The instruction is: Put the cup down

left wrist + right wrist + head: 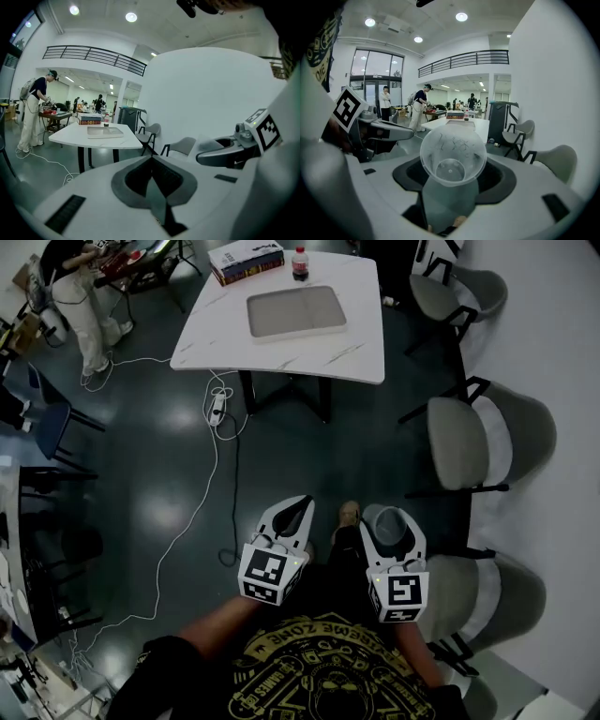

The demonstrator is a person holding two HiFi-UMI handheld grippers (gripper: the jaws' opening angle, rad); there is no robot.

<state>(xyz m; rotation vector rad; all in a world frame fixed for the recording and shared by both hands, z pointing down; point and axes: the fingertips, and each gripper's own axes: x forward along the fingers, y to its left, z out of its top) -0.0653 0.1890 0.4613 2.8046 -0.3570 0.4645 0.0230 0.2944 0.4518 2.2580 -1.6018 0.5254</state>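
A clear plastic cup (461,145) sits between the jaws of my right gripper (452,160), which is shut on it; the right gripper view looks straight into its mouth. In the head view the cup (384,524) and right gripper (387,517) hang above the dark floor, close in front of the person's body. My left gripper (298,506) is beside it on the left, about level with it. Its jaws meet at the tips (151,158) with nothing between them. Far ahead stands a white table (361,348) carrying a grey tray (295,313).
On the table's far edge are stacked books (246,261) and a dark bottle (300,263). Grey chairs (469,442) line the right wall. A white cable (214,465) trails over the floor. A person (80,296) stands at another table at top left.
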